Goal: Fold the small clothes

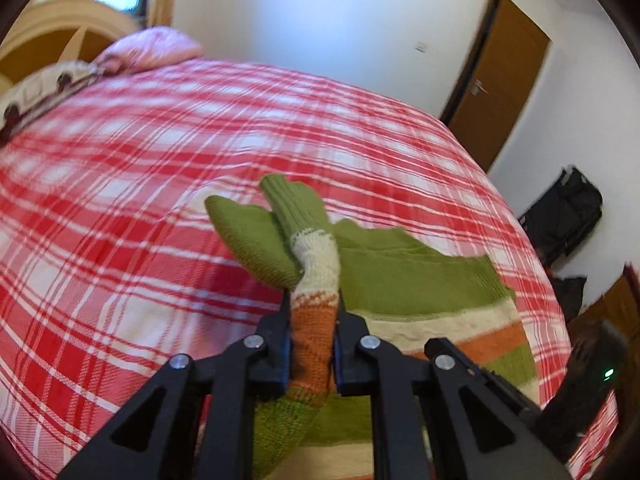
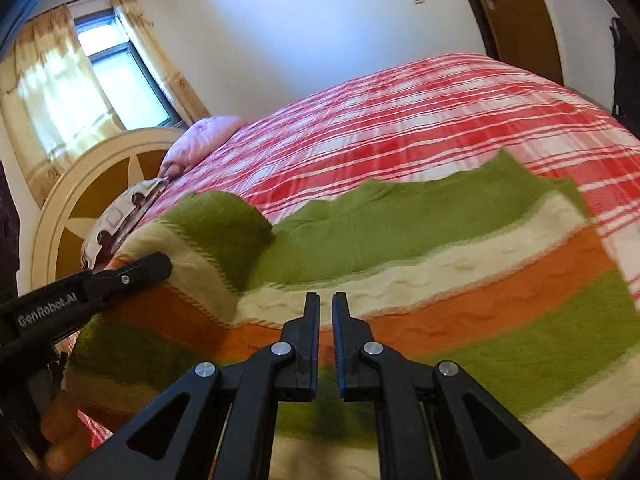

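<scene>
A small knitted sweater (image 2: 460,272) with green, cream and orange stripes lies on the red plaid bed (image 2: 400,120). My left gripper (image 1: 313,320) is shut on the sweater's sleeve (image 1: 314,280) and holds it lifted over the sweater body (image 1: 420,280). The sleeve's green cuff (image 1: 294,206) points away from me. My right gripper (image 2: 326,308) hovers just above the sweater's middle, its jaws nearly closed with a narrow gap and nothing between them. The left gripper (image 2: 132,276) also shows at the left of the right wrist view, at the folded sleeve side.
The bed (image 1: 160,160) has pillows (image 1: 152,48) and a cream headboard (image 2: 80,200) at its far end. A window with curtains (image 2: 100,72) is behind it. A brown door (image 1: 504,92) and a black bag (image 1: 568,216) stand by the wall.
</scene>
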